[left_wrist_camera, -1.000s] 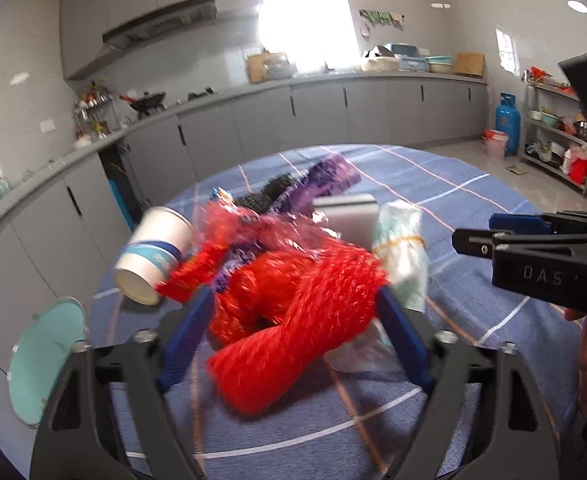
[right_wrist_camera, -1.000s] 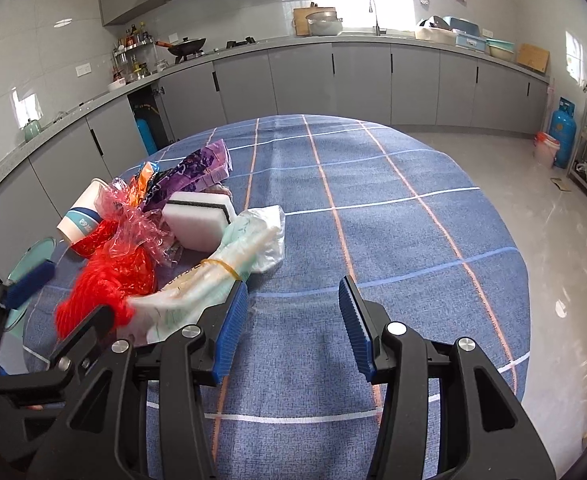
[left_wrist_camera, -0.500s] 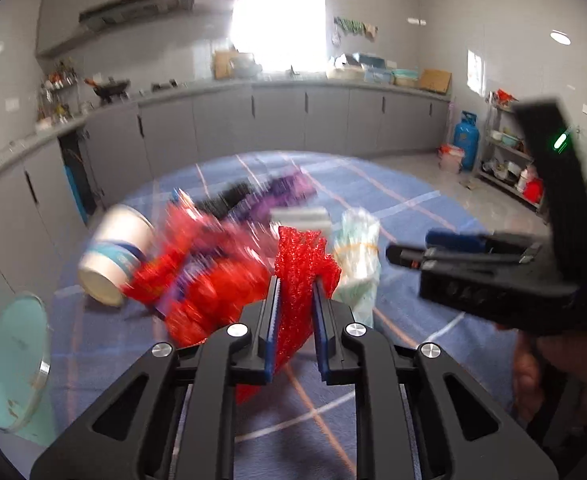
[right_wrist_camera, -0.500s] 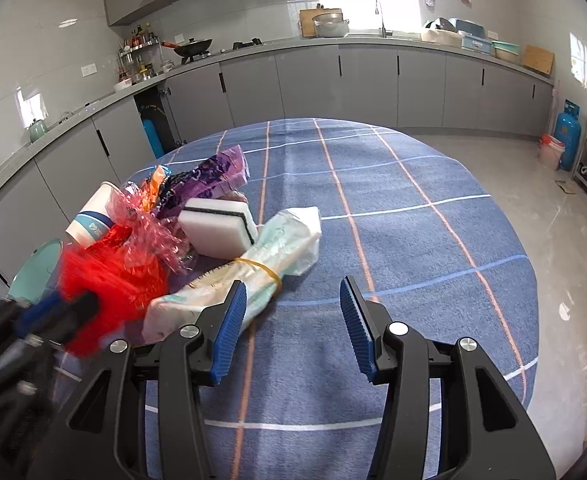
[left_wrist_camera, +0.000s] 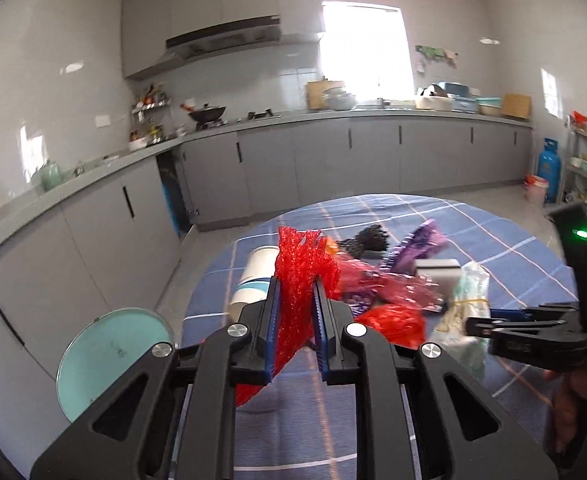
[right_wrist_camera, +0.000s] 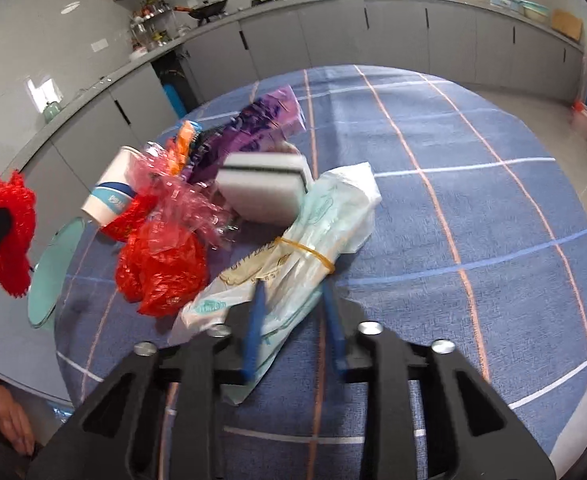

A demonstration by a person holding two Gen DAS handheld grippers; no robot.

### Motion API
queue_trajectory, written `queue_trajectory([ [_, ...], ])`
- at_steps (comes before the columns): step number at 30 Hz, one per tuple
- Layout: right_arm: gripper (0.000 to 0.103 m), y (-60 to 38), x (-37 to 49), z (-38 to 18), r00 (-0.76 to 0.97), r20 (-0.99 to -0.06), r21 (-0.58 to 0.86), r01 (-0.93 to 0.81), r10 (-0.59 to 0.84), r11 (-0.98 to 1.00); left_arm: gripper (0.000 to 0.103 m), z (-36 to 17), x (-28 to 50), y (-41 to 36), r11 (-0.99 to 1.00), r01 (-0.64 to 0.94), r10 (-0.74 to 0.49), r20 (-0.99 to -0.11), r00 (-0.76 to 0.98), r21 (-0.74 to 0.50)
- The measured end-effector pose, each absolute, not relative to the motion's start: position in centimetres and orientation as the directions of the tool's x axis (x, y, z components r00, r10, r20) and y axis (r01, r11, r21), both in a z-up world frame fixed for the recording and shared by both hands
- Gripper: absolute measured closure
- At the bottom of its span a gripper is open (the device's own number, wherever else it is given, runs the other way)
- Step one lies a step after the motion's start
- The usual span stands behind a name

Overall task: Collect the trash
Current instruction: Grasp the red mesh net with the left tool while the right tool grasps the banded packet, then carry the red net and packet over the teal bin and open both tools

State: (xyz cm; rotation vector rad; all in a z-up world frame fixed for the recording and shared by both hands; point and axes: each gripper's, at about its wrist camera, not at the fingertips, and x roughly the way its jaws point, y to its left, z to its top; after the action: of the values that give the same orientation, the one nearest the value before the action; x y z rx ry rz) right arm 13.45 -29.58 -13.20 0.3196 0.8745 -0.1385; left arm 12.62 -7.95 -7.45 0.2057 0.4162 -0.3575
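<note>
A: Item 1, left gripper (left_wrist_camera: 296,312)?
B: Clamped on a red plastic mesh net (left_wrist_camera: 298,280), which is held raised above the desk (right_wrist_camera: 473,208) with the blue checked cloth.

A: Item 2, right gripper (right_wrist_camera: 293,328)?
B: Set narrow around a pale plastic bag bundle bound by a yellow rubber band (right_wrist_camera: 293,256); contact cannot be told. The bundle is lying on the desk beside a white sponge (right_wrist_camera: 263,186), red crumpled wrap (right_wrist_camera: 161,268) and a paper cup (right_wrist_camera: 113,194).
</note>
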Motion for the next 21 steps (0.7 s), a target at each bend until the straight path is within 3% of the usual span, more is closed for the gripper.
queue_trajectory([
  [4, 0.094, -29.7, 12.5, -12.2, 0.664, -0.747, 0.184, 0.250, -0.030, 0.950, 0.087, -6.7, 13.2, -6.8, 0.935, 0.332, -0.254, -0.414, 0.874, 0.127],
  [11, 0.097, -28.5, 11.9, -7.6, 0.741, -0.658, 0.052, 0.225, -0.137, 0.973, 0.087, -6.1, 14.7, -3.4, 0.964, 0.219, -0.137, -0.418, 0.898, 0.153],
  [21, 0.098, -22.0, 15.2, -4.2, 0.809, -0.587, 0.000, 0.032, -0.026, 0.999, 0.087, -5.3, 16.2, 3.2, 0.981, 0.035, 0.049, -0.420, 0.906, 0.191],
])
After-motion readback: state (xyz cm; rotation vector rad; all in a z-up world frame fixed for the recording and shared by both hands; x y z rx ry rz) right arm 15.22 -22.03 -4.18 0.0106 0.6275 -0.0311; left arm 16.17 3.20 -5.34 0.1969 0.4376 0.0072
